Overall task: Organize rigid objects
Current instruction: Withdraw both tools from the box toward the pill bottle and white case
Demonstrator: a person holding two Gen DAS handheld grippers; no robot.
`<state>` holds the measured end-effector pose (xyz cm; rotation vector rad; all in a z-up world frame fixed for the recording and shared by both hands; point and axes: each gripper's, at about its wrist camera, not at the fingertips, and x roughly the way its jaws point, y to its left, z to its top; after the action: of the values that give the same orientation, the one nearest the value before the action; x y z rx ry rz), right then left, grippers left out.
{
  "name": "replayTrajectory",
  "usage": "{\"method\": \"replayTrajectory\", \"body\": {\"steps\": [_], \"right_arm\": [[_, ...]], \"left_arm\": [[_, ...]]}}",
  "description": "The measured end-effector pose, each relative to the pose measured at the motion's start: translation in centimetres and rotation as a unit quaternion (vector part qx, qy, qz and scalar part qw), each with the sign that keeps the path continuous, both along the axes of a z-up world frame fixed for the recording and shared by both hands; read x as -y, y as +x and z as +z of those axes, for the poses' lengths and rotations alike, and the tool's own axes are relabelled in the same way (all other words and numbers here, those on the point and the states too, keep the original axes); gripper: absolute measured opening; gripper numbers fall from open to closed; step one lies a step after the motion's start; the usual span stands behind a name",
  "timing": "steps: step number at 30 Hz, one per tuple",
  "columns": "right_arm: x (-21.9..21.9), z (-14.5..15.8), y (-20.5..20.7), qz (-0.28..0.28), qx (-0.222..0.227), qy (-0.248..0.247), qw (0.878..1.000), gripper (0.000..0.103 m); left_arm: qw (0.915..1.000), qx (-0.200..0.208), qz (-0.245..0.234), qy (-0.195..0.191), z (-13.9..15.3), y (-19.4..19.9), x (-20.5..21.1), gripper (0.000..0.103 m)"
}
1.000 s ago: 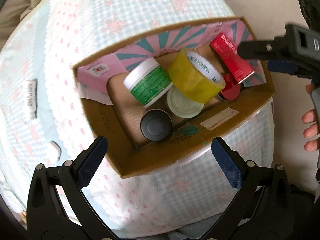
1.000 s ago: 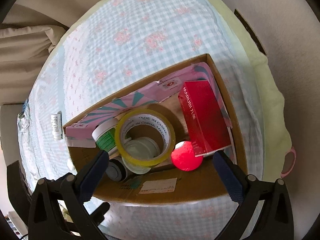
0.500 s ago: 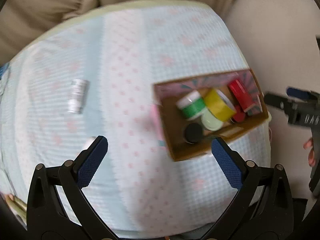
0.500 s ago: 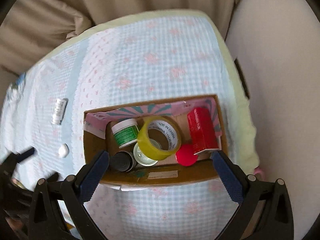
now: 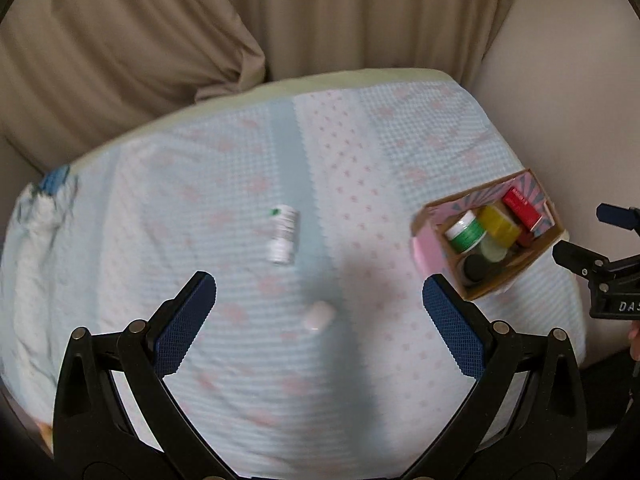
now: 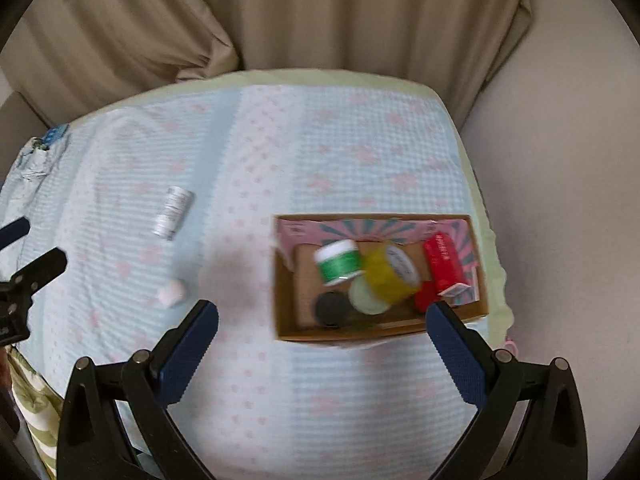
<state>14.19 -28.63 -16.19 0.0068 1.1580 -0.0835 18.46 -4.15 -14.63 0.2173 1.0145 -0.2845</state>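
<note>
Two hand-held grippers hover above a bed covered in a pale blue gingham quilt (image 6: 360, 152) with pink flowers; beige curtains (image 6: 320, 12) hang beyond it at twelve o'clock.

By size, the cardboard box (image 6: 360, 334) comes next, sitting at the quilt's three o'clock edge, its inner flap pink with teal rays. Inside lie a red carton (image 6: 444, 266) at the box's three o'clock end, a roll of yellow tape (image 6: 390, 280) tilted in the middle, a white jar with a green label (image 6: 340, 266) on its side toward nine o'clock, a pale round lid (image 6: 366, 298) beneath the tape, a dark round lid (image 6: 332, 309) at seven o'clock and a small red cap (image 6: 425, 298) beside the carton.

The left hand-held gripper (image 5: 318, 322) has its blue-padded fingers spread wide with nothing between them. The right hand-held gripper (image 6: 322, 344) is likewise spread and empty, just short of the box's near wall.

Outside the box, well apart from it, a small white bottle (image 5: 284, 234) lies on its side on the quilt. Near it, toward six o'clock, rests a little white object (image 5: 318, 316), too blurred to name.
</note>
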Motion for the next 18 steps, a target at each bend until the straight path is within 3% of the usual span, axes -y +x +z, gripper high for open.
{"method": "replayTrajectory", "body": {"steps": [8,13,18], "right_arm": [[-9.8,-0.2,-0.7,-0.021,0.016,0.018,0.999,0.103],[-14.3,-2.9,-0.7,-0.046,0.005,0.037,0.998,0.103],[-17.1,-6.6,-0.7,-0.077,-0.025,0.063,0.995,0.103]], "left_arm": [[0.9981,0.006,-0.06,0.016,-0.1,2.0,-7.2,0.103],[0.9946,-0.031,-0.097,0.02,-2.9,5.0,-9.3,0.103],[0.9889,-0.054,-0.129,0.05,-6.6,8.5,-9.4,0.103]]}}
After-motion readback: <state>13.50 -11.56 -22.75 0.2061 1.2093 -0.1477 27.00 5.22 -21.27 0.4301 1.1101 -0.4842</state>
